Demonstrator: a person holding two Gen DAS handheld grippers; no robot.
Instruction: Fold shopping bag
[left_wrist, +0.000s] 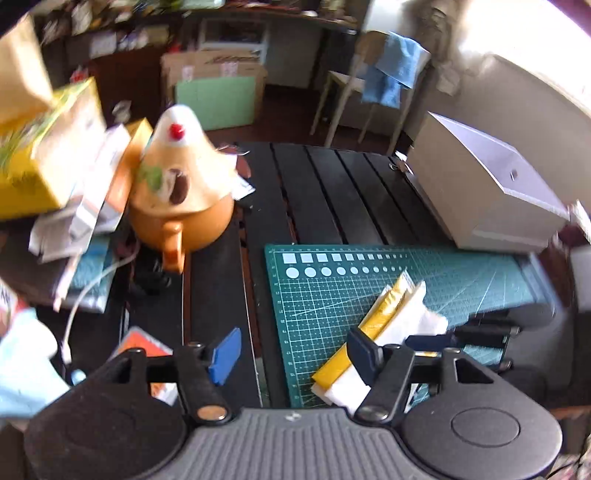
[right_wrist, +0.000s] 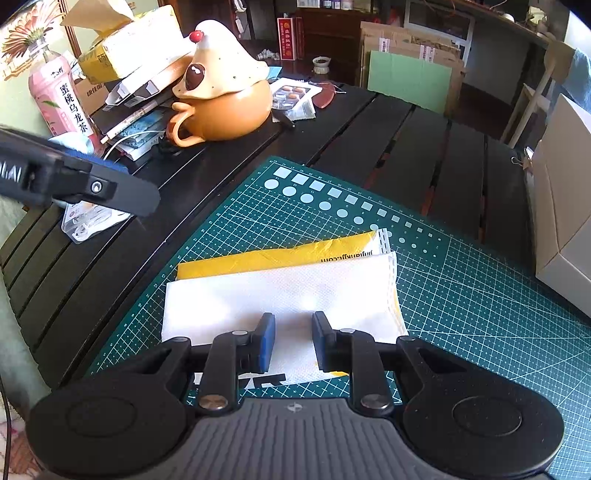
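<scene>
**Folded bag on the mat, partly hidden by both grippers**

While the shopping bag (right_wrist: 280, 291) lies folded on the green cutting mat (right_wrist: 461, 295), near the mat's left edge, much of it is covered. Its white layer lies on top, and a yellow strip shows along the far side. The near end with black print is cut off behind the body of the right gripper (right_wrist: 293, 341). This gripper has its jaws a little apart over the white layer; whether the pads touch the cloth I cannot tell.

From the left wrist camera the picture is blurred. The left gripper (left_wrist: 295, 354) has its jaws wide apart with nothing between them, and its right finger hides the middle of the bag (left_wrist: 399, 314). The mat lies on the dark slatted desk (right_wrist: 406, 129). At the desk's far left corner stands an orange pot (right_wrist: 225, 110) among boxes, which are hard to read.
</scene>
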